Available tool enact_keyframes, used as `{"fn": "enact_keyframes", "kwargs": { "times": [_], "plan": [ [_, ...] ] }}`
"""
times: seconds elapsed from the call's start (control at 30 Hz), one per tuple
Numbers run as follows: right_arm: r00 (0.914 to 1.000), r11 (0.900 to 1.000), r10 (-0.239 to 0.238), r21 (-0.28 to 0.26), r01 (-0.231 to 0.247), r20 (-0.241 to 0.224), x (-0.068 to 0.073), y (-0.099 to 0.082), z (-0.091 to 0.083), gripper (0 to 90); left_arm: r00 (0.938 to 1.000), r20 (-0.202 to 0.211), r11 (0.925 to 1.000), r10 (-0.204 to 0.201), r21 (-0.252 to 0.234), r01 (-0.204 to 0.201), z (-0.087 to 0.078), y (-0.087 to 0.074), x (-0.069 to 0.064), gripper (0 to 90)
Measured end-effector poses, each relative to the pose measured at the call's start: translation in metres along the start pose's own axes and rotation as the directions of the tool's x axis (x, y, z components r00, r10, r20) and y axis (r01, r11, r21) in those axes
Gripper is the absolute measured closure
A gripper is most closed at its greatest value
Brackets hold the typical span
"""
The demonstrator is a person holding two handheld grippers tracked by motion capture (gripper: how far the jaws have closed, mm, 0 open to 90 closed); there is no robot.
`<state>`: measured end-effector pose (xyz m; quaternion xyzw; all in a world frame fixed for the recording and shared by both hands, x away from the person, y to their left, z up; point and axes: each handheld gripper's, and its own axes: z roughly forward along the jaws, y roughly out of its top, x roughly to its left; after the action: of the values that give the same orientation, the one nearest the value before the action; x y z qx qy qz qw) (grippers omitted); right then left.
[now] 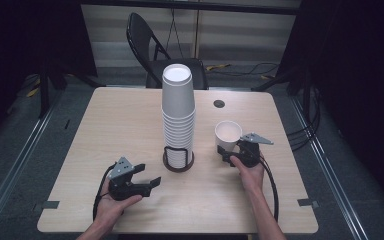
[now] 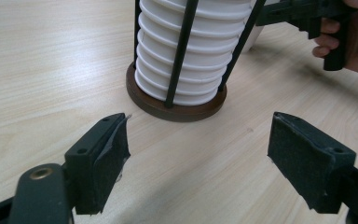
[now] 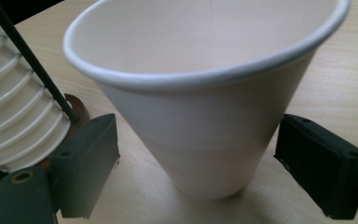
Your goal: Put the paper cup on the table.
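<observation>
Table (image 1: 130, 120): light wood. Centre: tall stack of inverted white cups (image 1: 178, 115) in a wire holder on a round brown base (image 2: 177, 109). Single cup (image 1: 228, 135) stands upright just right of the stack, between the spread jaws of the right gripper (image 1: 236, 152), not clamped. Left gripper (image 1: 147, 177) released, jaws wide, near the base, holding nothing.
</observation>
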<state>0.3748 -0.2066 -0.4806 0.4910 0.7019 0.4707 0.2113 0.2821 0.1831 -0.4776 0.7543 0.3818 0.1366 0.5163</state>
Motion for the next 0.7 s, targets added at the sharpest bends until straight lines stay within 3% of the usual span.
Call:
{"fn": "enact_keyframes", "kwargs": {
  "times": [0.33,0.47,0.7],
  "plan": [
    [0.9998,0.9996,-0.013,-0.024,0.013,-0.017,0.006,0.000,-0.027,13.4,0.9996,-0.027,1.0000,-0.007,0.002,0.007,-0.002,0.000,0.002,20.4],
    [0.9995,0.9989,0.002,-0.046,-0.004,-0.031,0.010,-0.001,-0.039,13.6,0.9993,-0.038,1.0000,-0.008,-0.005,0.008,-0.002,-0.001,0.003,20.4],
    [0.9988,0.9985,-0.024,-0.049,0.022,-0.042,0.022,-0.002,-0.061,13.7,0.9974,-0.072,0.9999,-0.010,-0.006,0.010,-0.002,0.000,0.003,19.3]
  ]
}}
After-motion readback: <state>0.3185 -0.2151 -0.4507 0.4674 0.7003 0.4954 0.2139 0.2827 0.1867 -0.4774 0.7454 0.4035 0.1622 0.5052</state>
